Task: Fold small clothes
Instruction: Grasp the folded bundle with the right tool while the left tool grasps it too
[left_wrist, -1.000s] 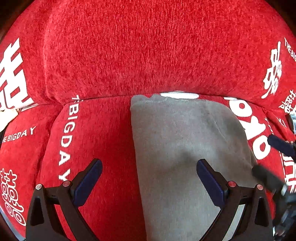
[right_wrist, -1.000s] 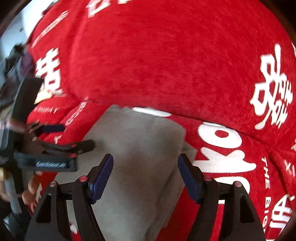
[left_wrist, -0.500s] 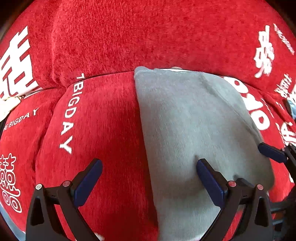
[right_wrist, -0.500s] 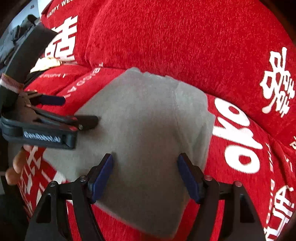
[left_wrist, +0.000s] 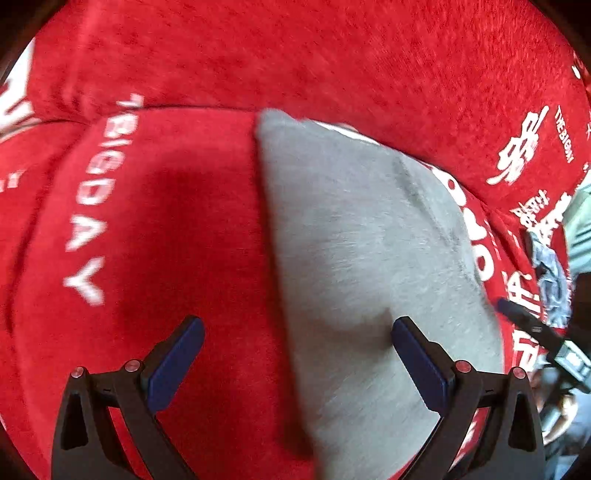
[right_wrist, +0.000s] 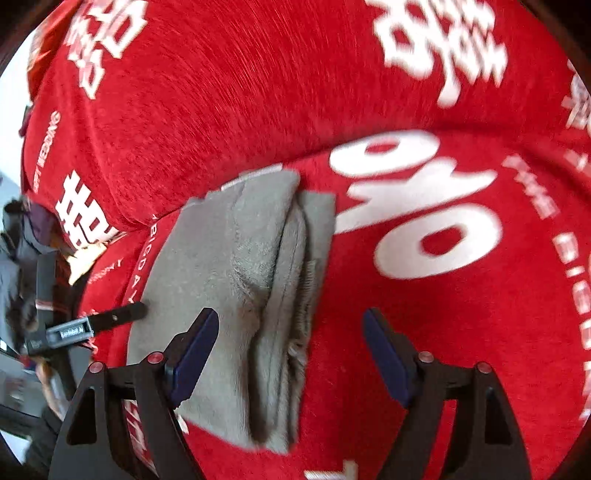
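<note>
Nearest in the right wrist view, the right gripper (right_wrist: 290, 354) stands with its jaws wide apart, and they have just been opening further; the stacked right edge of the folded grey garment (right_wrist: 236, 280) lies between them, though neither pad presses on it. A second ago both pads sat over the flat grey top; now the left pad is over the cloth and the right pad over bare red cover, so the layered folds and a frayed hem show in the gap.

In the left wrist view the left gripper (left_wrist: 297, 360) is also spread wide and clamps nothing. Its right pad hangs over the garment (left_wrist: 369, 258) and its left pad over the red sofa cover (left_wrist: 166, 240), with the garment's long left edge running between them, much as in the earlier frames, only nearer and more tilted.

The garment rests on the seat cushion, its far end reaching the crease under the back cushion. Half a second ago the left gripper's finger (right_wrist: 122, 315) lay on the grey top; now its tip sits at the garment's left edge.

Further off, white lettering (right_wrist: 417, 206) crosses the cover to the right of the garment, and a bit of blue denim (left_wrist: 552, 280) shows at the left view's right edge
</note>
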